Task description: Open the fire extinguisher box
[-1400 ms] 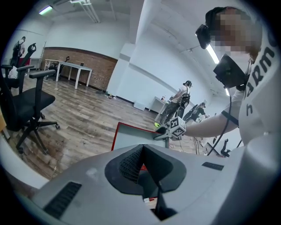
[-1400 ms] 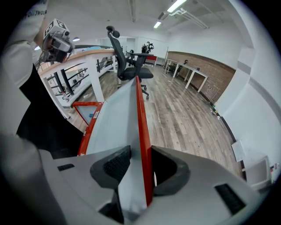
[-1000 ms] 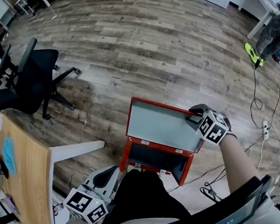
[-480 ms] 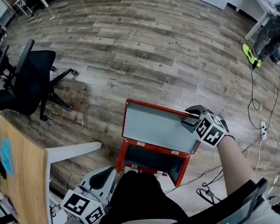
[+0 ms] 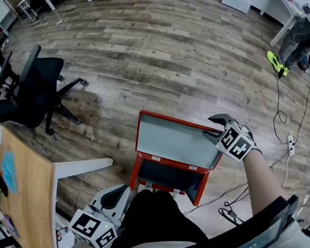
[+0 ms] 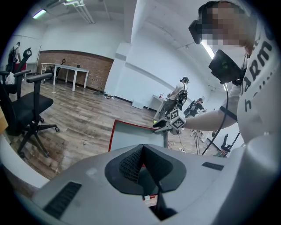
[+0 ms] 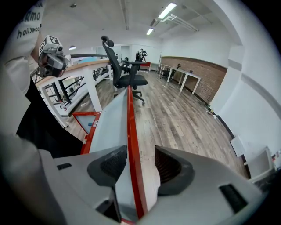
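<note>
Just left of the red fire extinguisher box (image 5: 136, 176) on the floor, our left gripper (image 5: 117, 195) sits pinched together, empty. Beyond, our right gripper (image 5: 217, 128), its jaws just widened, loosely straddles the raised lid (image 5: 174, 140) at its right edge.

The wood-plank floor (image 5: 155, 46) carries a red fire extinguisher box (image 5: 169, 174), which stands near the bottom of the head view with its grey lid raised. To the left, a black office chair (image 5: 36, 86) rests on its star base, near a wooden-topped desk (image 5: 28, 198) on white legs. At right lie a white power strip (image 5: 293, 142), a black cable (image 5: 281, 101) and a yellow-green object (image 5: 275, 62).
</note>
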The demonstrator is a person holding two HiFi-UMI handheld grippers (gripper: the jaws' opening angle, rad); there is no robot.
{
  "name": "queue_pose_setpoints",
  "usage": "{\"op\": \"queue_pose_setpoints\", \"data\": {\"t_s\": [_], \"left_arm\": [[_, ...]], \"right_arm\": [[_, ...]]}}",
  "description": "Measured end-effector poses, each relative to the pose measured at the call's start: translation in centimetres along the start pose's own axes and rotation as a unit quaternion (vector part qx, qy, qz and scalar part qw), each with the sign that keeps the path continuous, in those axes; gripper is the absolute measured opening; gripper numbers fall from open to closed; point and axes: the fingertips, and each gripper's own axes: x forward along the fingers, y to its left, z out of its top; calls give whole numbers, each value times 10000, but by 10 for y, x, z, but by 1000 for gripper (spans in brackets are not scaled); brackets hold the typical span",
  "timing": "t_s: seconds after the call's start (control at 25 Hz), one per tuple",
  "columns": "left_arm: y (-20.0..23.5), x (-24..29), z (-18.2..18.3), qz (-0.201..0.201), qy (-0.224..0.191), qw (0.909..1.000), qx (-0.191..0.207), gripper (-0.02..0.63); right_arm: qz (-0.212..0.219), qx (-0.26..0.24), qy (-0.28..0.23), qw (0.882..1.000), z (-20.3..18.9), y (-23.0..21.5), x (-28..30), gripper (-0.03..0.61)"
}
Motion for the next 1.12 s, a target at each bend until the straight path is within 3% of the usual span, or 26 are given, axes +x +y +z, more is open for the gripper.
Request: {"op": "queue_pose_setpoints", "data": {"t_s": [0.4, 0.76, 0.96, 1.12], "left_arm": [[-20, -17, 26, -255, -110, 9994, 200, 5], [-61, -11, 68, -1025, -295, 9921, 656, 5], [-86, -10, 99, -1498, -480, 9823, 1014, 5], [-99, -3, 118, -1741, -553, 9783, 977, 5]], "right_arm": [[-225, -376, -40, 9990, 26, 27, -58, 185], [-611, 513, -914, 9926, 89, 89, -146, 130], [-1120, 920, -1159, 9826, 118, 104, -184, 94], [-1526, 1332, -1357, 9698, 139, 104, -209, 72]]}}
